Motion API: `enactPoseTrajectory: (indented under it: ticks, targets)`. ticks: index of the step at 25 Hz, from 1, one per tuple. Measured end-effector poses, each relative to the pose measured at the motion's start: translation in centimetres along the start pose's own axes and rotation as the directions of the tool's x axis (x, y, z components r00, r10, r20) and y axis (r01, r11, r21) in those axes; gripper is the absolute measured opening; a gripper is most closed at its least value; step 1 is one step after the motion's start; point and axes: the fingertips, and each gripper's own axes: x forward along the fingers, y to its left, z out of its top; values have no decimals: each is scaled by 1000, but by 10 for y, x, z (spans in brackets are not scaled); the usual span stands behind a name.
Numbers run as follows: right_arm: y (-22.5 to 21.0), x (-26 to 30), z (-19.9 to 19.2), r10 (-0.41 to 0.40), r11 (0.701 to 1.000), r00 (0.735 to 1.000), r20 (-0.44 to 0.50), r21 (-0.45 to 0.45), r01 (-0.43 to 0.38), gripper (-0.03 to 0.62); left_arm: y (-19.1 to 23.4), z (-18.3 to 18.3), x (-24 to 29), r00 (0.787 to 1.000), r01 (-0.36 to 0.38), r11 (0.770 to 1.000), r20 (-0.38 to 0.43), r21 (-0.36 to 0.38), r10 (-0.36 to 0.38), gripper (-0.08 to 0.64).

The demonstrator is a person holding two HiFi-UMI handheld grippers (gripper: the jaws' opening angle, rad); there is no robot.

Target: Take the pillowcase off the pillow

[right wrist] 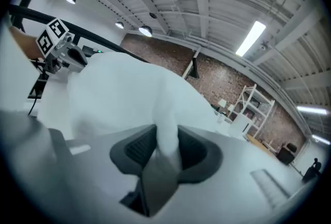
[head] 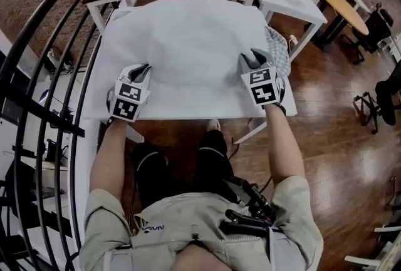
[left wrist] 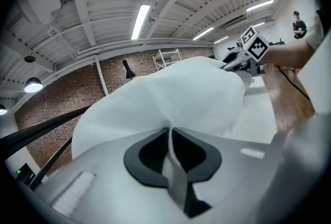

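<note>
White pillowcase (head: 188, 44); black-and-white square markers on left gripper (head: 143, 69) and right gripper (head: 250, 57); grey-checked cloth (head: 279, 54); brown wooden floor (head: 338, 138).

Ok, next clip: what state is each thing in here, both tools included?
left tool: shut on a thin pinch of the pillowcase at its near left corner.
right tool: shut on a thicker fold of it at the near right corner.
pillowcase: not yet off the pillow, lying flat on the table.
checked cloth: crumpled at the table's right edge.
</note>
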Motion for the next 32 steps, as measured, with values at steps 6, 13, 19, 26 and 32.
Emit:
enactPoseTrajectory:
  ticks: [6,13,19,26,32]
  targets:
    - [-1,36,0,-17,995,999,44,100,13,160,27,-6,43,999,-35,998,-4,-44,35,51]
    - [-14,4,8,-32,980,994,103,200,11,207,37,9,8,984,-95,981,133,-167,118,67]
    - [8,-85,37,-112,939,958,265,343,15,5,1,35,-91,920,-114,948,329,-298,214,6]
    - [87,-171,12,-104,922,938,331,386,-34,5,-55,19,-180,865,-151,928,409,-340,290,5]
    - [129,-214,-23,-121,908,944,306,419,-20,2,-102,-18,-212,870,-200,931,381,-307,312,5]
